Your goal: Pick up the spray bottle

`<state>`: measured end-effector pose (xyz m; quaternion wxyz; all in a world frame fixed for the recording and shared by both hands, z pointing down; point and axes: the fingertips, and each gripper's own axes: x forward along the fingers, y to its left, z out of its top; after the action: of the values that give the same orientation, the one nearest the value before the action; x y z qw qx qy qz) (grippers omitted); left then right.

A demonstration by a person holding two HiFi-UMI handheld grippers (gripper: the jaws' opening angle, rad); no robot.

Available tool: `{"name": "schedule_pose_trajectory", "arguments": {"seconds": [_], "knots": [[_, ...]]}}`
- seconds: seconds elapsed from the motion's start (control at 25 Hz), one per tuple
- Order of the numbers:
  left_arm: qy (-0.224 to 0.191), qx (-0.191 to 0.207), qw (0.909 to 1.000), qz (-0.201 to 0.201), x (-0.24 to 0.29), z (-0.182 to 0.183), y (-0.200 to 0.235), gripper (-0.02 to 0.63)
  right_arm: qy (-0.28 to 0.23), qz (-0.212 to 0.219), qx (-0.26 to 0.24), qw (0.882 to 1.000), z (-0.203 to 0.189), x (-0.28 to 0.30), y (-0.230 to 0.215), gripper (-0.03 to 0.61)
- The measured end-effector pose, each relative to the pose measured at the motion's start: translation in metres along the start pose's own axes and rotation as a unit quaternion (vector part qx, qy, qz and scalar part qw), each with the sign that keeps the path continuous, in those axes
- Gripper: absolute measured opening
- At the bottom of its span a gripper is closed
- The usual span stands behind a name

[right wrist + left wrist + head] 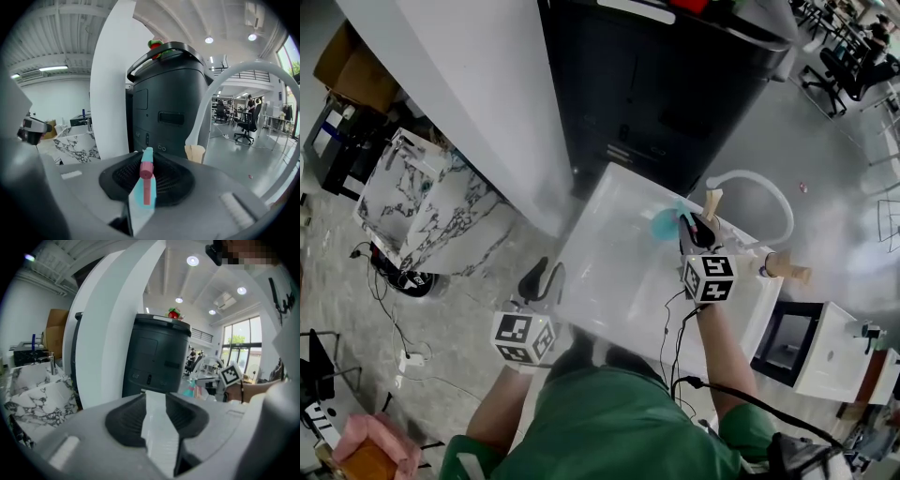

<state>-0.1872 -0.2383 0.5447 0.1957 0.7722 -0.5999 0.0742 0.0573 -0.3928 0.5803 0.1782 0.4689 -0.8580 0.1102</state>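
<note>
My right gripper [690, 228] is shut on the spray bottle [665, 223], teal with a pink nozzle, held just above the far part of the white table [609, 281]. In the right gripper view the spray bottle [144, 187] stands upright between the dark pads [171, 180] of my right gripper [146, 180], its head poking out past them. My left gripper [542, 274] hangs at the table's near left edge, open and holding nothing. Between the pads of the left gripper [157, 416] only the white table corner [157, 427] shows.
A tall black machine [661, 84] stands right behind the table, beside a white column [478, 84]. A white hose loop [764, 187] and a wooden piece [712, 201] sit at the table's far right. Marble-patterned panels [431, 202] and floor cables [389, 309] lie at the left.
</note>
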Motion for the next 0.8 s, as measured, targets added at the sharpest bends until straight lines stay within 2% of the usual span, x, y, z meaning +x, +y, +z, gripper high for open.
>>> {"name": "schedule_pose_trajectory", "arguments": {"seconds": [0.8], "knots": [[-0.027, 0.009, 0.9984, -0.049, -0.01, 0.029, -0.05, 0.118, 0.007, 0.045, -0.021, 0.999, 0.02, -0.096, 0.023, 0.063]]}}
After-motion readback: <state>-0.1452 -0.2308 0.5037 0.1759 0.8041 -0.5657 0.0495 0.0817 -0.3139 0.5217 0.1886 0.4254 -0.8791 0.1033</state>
